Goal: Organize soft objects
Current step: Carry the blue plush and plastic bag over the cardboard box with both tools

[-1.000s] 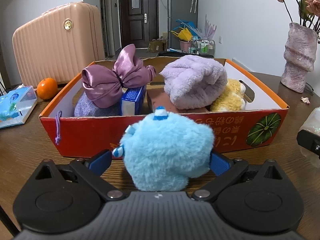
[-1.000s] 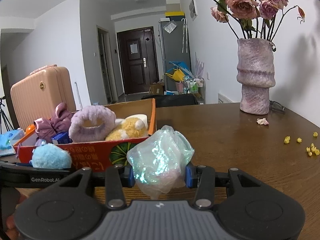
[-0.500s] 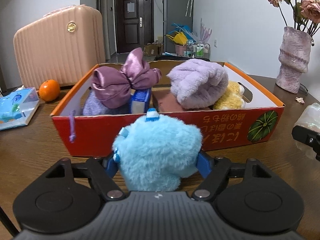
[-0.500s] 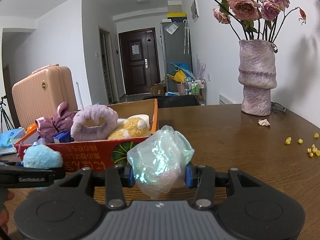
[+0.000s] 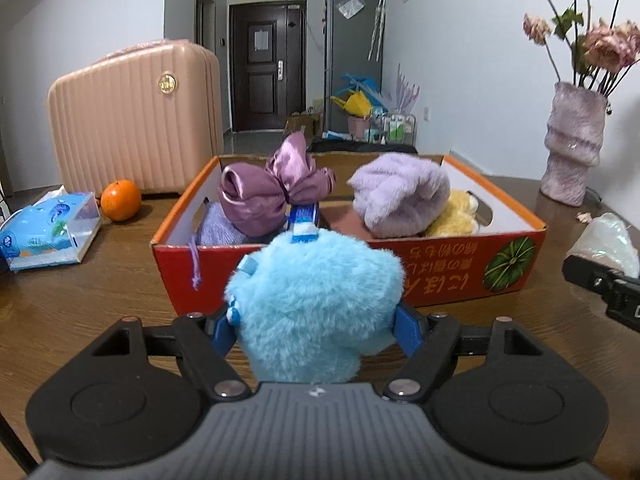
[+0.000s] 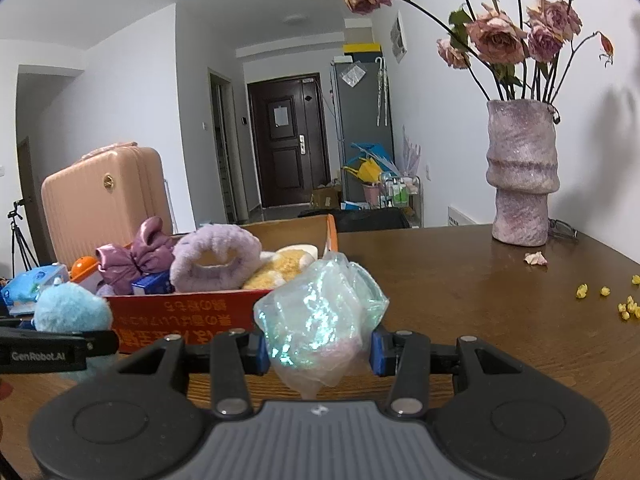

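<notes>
flowers (image 5: 592,28) cropped, box (image 5: 440,276) lettering unreadable

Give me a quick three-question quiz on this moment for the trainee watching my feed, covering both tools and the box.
1. True or false: the blue plush toy already lies inside the red box.
2. What does the right gripper hold? A) an orange B) an iridescent plastic bag C) a tissue pack
3. Name the shiny purple item in the box, left of the lilac fluffy roll.

Key
1. False. The left gripper has its jaws closed on the toy, in front of the box's near wall.
2. B. The bag is pinched between the jaws, above the table.
3. The satin bow.
</notes>
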